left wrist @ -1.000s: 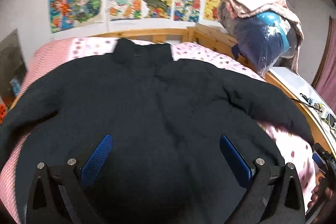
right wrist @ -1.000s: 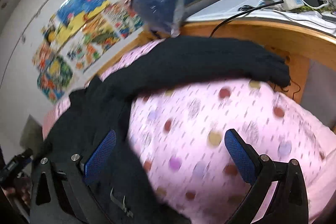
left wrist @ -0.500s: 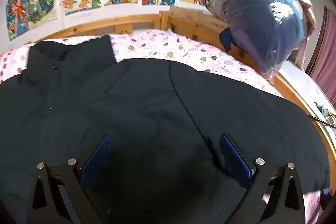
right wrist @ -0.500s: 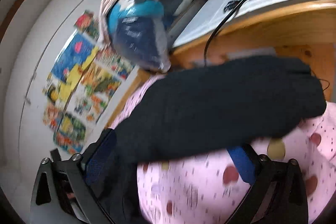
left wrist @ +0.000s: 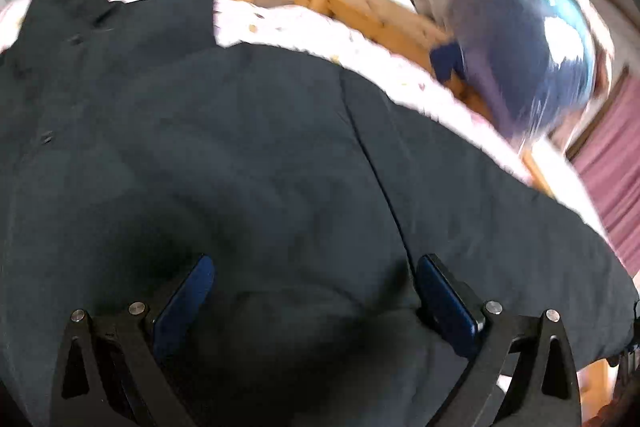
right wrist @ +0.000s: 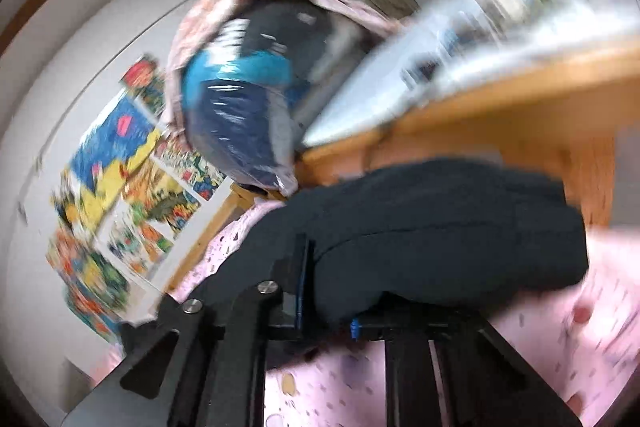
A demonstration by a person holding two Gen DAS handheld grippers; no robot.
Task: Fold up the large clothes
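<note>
Right gripper [right wrist: 326, 297]: its blue-padded fingers [right wrist: 303, 277] have just been closing and now clamp the end of one sleeve [right wrist: 452, 223] of the large black padded jacket [left wrist: 240, 179]; dark cloth fills the gap between the pads. The tool is rolled to one side and points only slightly downward, toward the wooden bed frame [right wrist: 500, 99].

Left gripper [left wrist: 314, 285]: fingers [left wrist: 444, 293] stand wide apart, clamped on nothing, hovering just above the jacket body beside the shoulder seam; whether the pads touch the cloth cannot be told. This tool tilts steeply down at the garment.

Garment: the jacket lies spread flat, collar toward the headboard, on the pink spotted bedsheet [right wrist: 560, 327], covering most of the bed.

Surroundings: a plastic-wrapped blue bundle [left wrist: 516, 67] sits at the bed's corner; colourful posters [right wrist: 116, 163] line the wall.

Progress, as judged: the task is at its start. No fold is visible; the gripped sleeve must probably be carried across the body, then the other sleeve and the lengthwise folds remain.
</note>
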